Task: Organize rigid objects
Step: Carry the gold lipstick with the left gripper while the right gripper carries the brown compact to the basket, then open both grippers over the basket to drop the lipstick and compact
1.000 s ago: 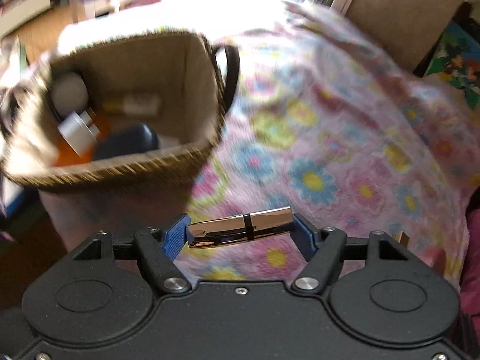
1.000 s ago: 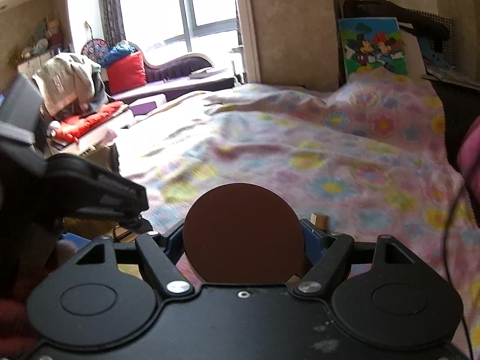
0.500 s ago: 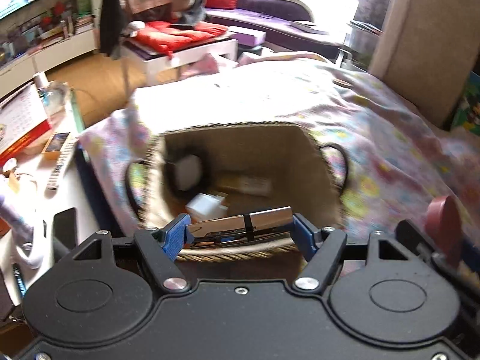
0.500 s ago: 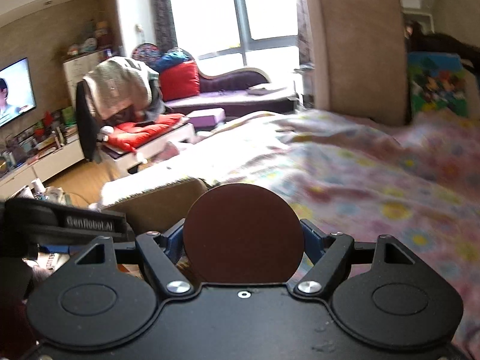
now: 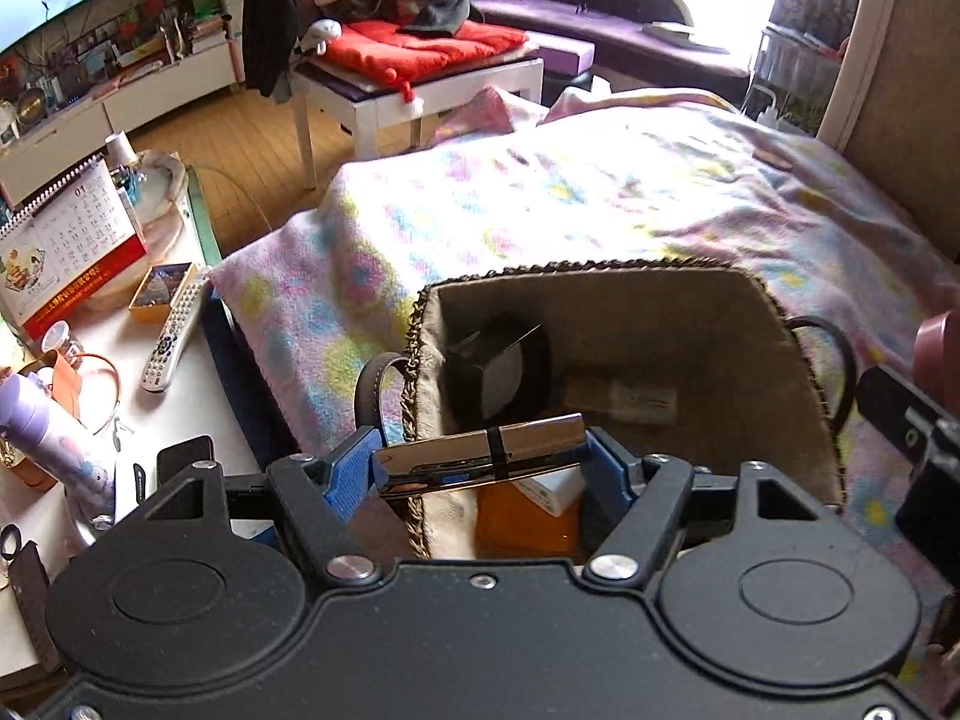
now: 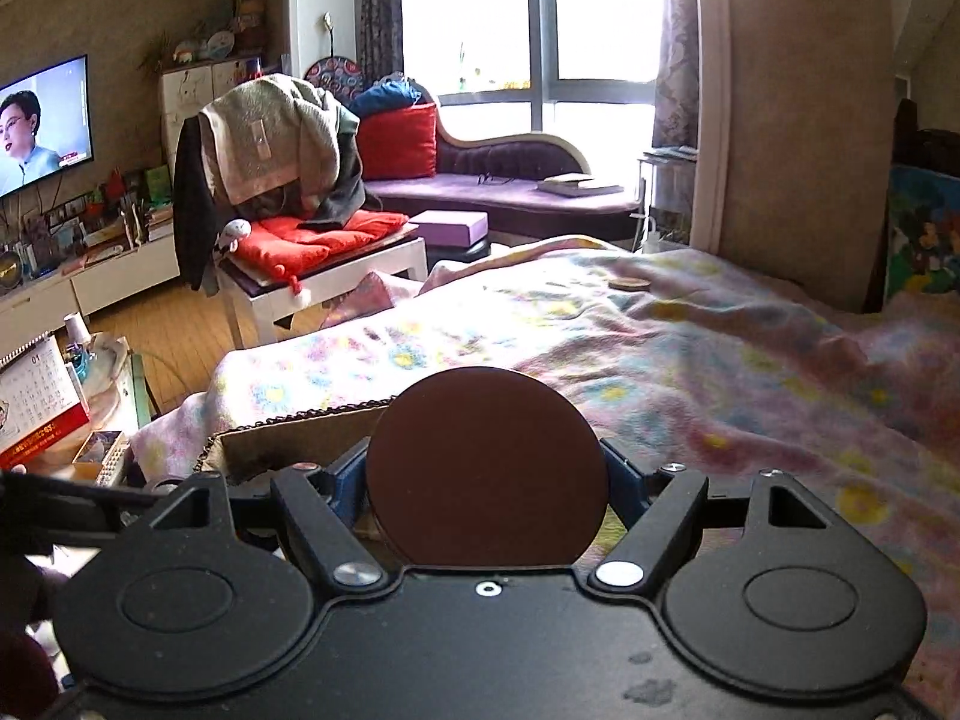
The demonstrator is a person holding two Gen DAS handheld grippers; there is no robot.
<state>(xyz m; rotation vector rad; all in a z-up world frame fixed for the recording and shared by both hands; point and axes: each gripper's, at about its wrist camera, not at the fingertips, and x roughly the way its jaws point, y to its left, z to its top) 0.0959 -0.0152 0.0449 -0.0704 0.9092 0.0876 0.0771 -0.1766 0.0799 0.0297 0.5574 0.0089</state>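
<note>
Blue pads of the left gripper (image 5: pixel 480 468) are being pressed against the two ends of a shiny metallic bar with a black band (image 5: pixel 480 459), which is being held crosswise, the jaws standing partly apart at the bar's length. Below and beyond it, the woven basket (image 5: pixel 804 360) is being shown from above, sitting on the flowered blanket (image 5: pixel 600 192) at the bed's near corner; the bar is being held over its near rim. Inside the basket, a dark round object (image 5: pixel 504 360), a pale flat packet (image 5: pixel 642 399), a white box (image 5: pixel 555 489) and something orange (image 5: pixel 516 528) are being seen. The right gripper (image 6: pixel 486 480) is being closed around a brown round disc (image 6: pixel 486 468), gripped at its edges with the jaws partly apart. In the right wrist view only the far rim of the basket (image 6: pixel 300 420) is being shown, its contents hidden, while a small round object (image 6: pixel 629 284) lying far off on the blanket is visible only there. A remote control (image 5: pixel 174 336) on the side table is being shown clearly only in the left wrist view, where the disc's edge (image 5: pixel 933 354) is also being glimpsed at the right.
</note>
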